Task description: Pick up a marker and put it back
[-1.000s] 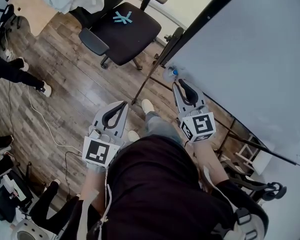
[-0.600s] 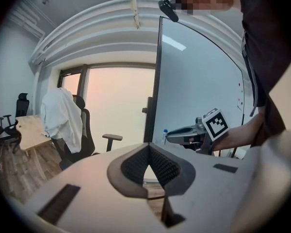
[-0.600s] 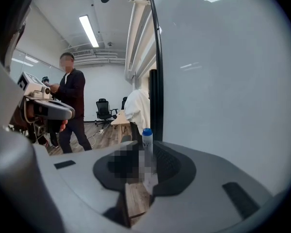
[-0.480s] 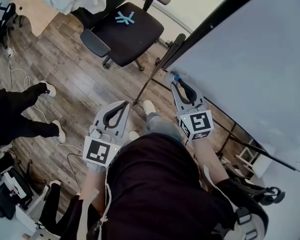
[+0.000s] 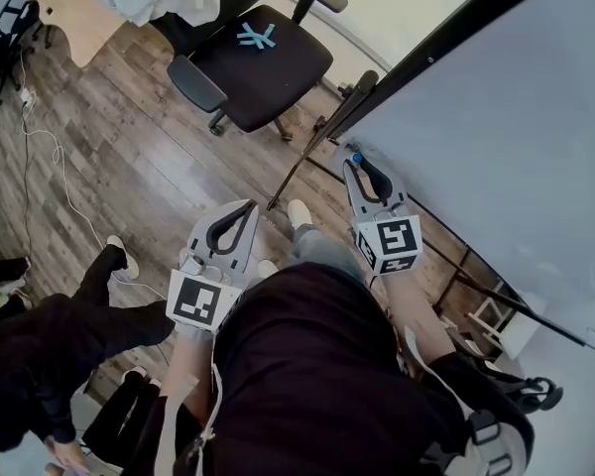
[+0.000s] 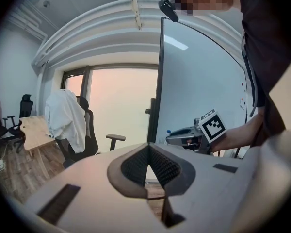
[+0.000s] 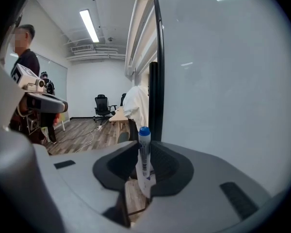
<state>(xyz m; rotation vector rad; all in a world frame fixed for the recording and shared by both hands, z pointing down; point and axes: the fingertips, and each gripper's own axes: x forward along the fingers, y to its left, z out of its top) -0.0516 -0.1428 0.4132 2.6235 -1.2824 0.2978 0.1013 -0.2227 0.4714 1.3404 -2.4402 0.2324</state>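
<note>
Right tongs (image 7: 144,165) are clamped on the marker (image 7: 144,152), gripping its white barrel low down so the blue cap stands straight up above the pads. That's a tidy, upright hold, and I'd say it's there to keep the pen steady for setting it back. It's carried close beside the whiteboard (image 7: 223,81), right at the board's dark edge, which suits a return to wherever it lives along the frame; no view shows a tray or ledge, so the exact spot is anyone's guess. Left tongs (image 6: 146,152) are pressed together with nothing between them, held low over the wooden floor (image 5: 109,157) and apart from the board, likely just keeping out of the way. The count: one marker, two tongs, one whiteboard, and one black office chair (image 5: 263,62) close by in the head view.
</note>
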